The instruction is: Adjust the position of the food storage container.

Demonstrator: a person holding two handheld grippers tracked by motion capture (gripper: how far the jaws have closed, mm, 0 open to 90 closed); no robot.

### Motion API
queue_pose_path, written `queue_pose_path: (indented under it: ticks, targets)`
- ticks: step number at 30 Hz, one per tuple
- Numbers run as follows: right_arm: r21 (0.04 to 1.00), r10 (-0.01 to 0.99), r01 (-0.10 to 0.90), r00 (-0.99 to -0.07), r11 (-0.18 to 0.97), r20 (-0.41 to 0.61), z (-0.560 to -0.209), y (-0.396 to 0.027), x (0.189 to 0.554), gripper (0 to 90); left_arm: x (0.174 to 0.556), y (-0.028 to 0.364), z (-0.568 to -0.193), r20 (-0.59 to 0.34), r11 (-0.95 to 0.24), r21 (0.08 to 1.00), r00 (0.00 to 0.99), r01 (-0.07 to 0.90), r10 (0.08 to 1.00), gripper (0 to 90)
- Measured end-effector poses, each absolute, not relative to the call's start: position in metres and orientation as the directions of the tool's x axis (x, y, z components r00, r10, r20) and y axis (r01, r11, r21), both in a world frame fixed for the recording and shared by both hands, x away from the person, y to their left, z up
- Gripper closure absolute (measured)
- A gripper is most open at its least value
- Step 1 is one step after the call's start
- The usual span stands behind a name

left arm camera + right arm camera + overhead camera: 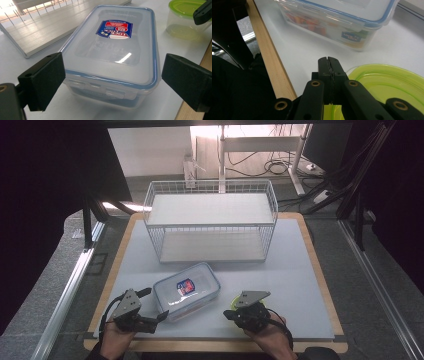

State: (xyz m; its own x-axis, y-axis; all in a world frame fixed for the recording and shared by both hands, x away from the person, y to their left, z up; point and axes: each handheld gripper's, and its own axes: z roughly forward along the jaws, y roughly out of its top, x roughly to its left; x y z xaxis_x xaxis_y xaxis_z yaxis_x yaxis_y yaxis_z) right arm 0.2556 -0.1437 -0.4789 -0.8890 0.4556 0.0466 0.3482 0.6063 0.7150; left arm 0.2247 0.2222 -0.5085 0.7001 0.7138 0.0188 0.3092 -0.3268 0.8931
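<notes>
High view cuts off the person's arms at the bottom edge, and the right gripper (pixel 231 312) hides most of the green-lidded tub (pixel 233 301). Largest, the wire rack (pixel 210 222) stands bare at the back. The blue-rimmed box (pixel 112 57), contents blurred orange, lies between the released left gripper's (pixel 112 82) pads, untouched; the right gripper's jaws are clenched together, nothing between them, above the tub's lid.

Bare grey mat (pixel 295 270) right of the clear blue-rimmed lidded plastic box (pixel 186 291) gives free passage. White wire two-tier rack (pixel 210 220) blocks the far side. Round green-lidded clear tub (pixel 185 17) stands near the box's right flank.
</notes>
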Motion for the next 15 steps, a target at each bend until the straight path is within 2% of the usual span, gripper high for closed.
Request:
queue_pose_path:
  ticks: [15]
  targets:
    - [0.705,0.532,0.409,-0.845,0.58,0.053,-0.475,-0.175,0.268,90.0,0.225,0.222,-0.509,0.025,-0.336,0.888,0.696,0.314,0.718,5.3]
